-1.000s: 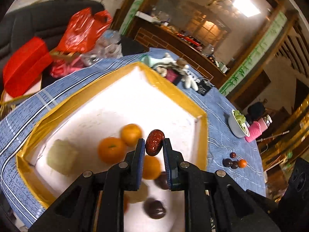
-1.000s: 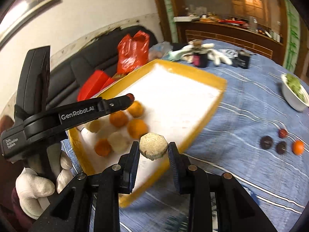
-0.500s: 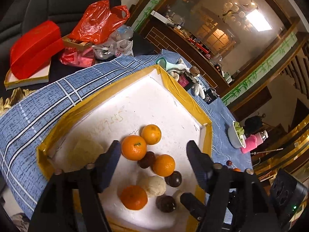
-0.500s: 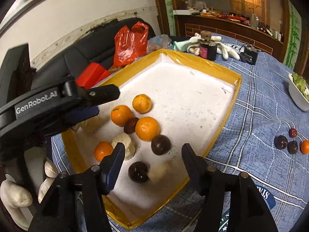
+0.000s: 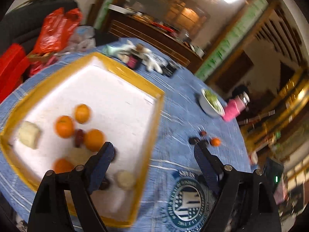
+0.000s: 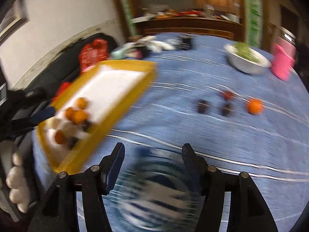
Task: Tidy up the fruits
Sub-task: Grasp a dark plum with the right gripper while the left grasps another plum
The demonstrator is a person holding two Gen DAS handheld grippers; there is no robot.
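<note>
Both frames are smeared, so small fruit is hard to name with certainty. The left gripper [image 5: 154,150] hangs over the near right edge of the yellow-rimmed tray [image 5: 152,127], its fingers [image 5: 105,154] spread wide apart and holding nothing. Inside the tray, toward its near left part, lie three oranges [image 5: 64,126] in a loose cluster, a dark red fruit [image 5: 79,137] between two of them, a fourth orange nearer the tray's front rim, a pale block [image 5: 29,137] at the left wall and a pale round piece [image 5: 125,179] by the front rim.

The right gripper [image 6: 152,154] is to the right of the tray, over the blue cloth of the desk [image 6: 173,116], fingers likewise wide apart and empty. Well to the right of the tray, on the cloth, sit two dark fruits [image 6: 202,106], what looks like a small red one [image 6: 227,94] and a lone orange [image 6: 255,106], close together. Beyond them, further from the tray, stand a metal bowl of greens [image 6: 249,58] and a pink container [image 6: 283,61].
</note>
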